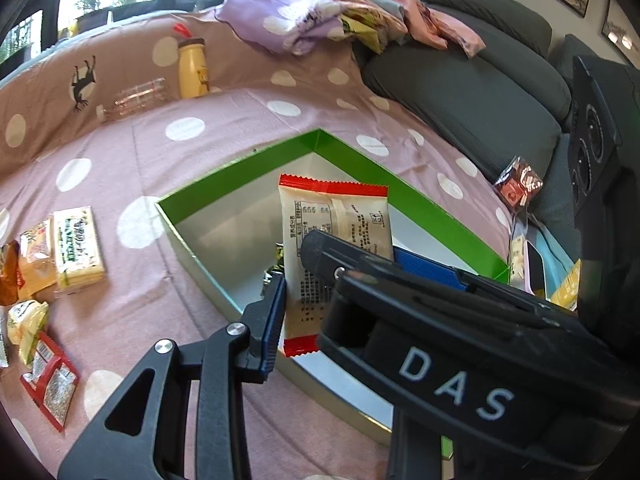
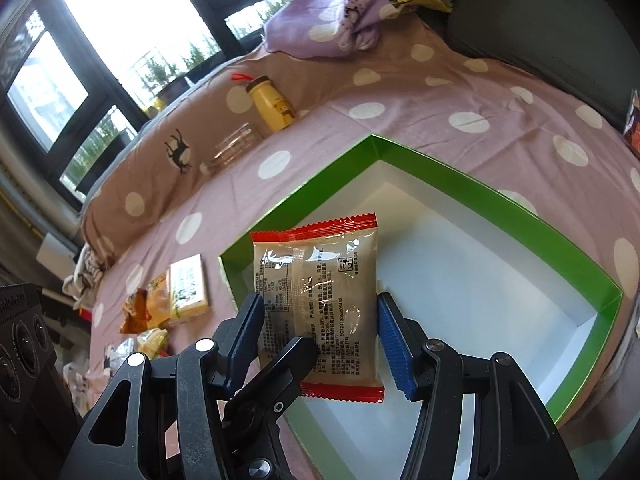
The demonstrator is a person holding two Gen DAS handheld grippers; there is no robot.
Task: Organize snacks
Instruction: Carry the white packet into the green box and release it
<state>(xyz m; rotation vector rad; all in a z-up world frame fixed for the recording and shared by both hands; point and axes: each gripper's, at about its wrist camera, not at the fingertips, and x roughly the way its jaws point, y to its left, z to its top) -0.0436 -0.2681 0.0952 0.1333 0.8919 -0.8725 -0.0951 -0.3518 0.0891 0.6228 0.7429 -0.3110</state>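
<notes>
Lettering "DAS" on black housing at lower right, left wrist view. Green-walled box (image 2: pixel 472 184), white inside, open on dotted pink cloth (image 2: pixel 400 92). Above box: red-edged beige snack packet (image 2: pixel 320 304), fine print unreadable, clamped across its width by right gripper (image 2: pixel 320 336). Left gripper (image 1: pixel 332 276) angled downward, clamped on similar packet (image 1: pixel 332 236).
</notes>
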